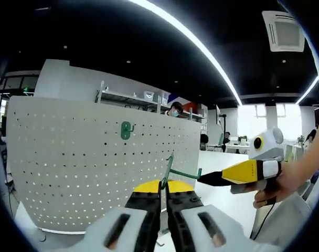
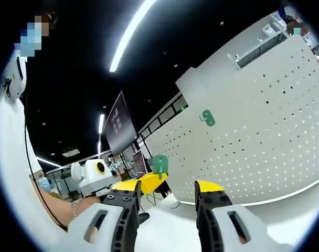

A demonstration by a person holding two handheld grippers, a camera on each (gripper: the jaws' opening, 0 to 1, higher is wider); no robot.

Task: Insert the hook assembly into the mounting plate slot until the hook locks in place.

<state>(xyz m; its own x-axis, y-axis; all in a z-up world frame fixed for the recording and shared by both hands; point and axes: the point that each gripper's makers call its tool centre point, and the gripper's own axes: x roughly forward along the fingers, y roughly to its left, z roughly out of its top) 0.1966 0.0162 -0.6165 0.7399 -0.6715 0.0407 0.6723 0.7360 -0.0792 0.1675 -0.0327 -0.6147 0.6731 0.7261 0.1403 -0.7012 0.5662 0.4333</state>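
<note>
Green hook pinched in left gripper before pegboard; right gripper spread, raised.

One white pegboard, two green hooks, two claws

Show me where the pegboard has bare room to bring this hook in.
The pegboard is bare left of and below the mounted green hook, down to its bottom edge. The strip right of that hook is free too. It is crowded at the board's lower right, where the left gripper holds the hook and the right gripper reaches in.
</note>
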